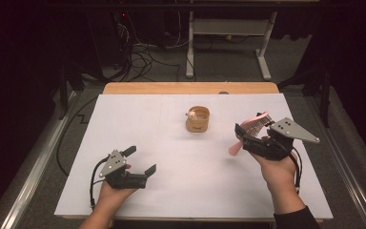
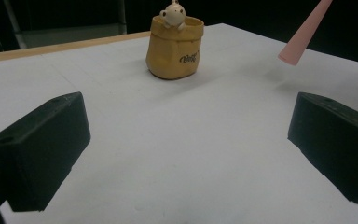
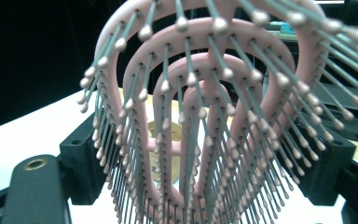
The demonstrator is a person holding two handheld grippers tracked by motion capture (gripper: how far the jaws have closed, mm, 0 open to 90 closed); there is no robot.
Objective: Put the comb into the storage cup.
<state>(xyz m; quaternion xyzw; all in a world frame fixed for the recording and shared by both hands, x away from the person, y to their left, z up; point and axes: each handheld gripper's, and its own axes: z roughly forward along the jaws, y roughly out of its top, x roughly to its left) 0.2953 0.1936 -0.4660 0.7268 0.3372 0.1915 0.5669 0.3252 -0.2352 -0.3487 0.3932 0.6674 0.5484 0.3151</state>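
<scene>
A pink vented hairbrush [image 1: 254,122] with grey bristles is held above the right side of the table, and my right gripper [image 1: 253,130] is shut on its head. Its handle slants down to the left. Seen close in the right gripper view, the brush head [image 3: 205,70] stands between the two black jaws, bristles toward the camera. A tan pouch-shaped cup [image 1: 198,120] with a small cream figure on its rim stands mid-table. My left gripper [image 1: 140,160] hovers low at the front left, open and empty. From the left gripper view, the cup [image 2: 173,46] lies ahead and the handle tip [image 2: 303,32] is upper right.
A white sheet [image 1: 171,186] covers the table, with a wooden edge [image 1: 190,88] along the back. Behind the table are floor cables [image 1: 143,59] and a white desk frame [image 1: 228,43]. Metal rails run along both sides.
</scene>
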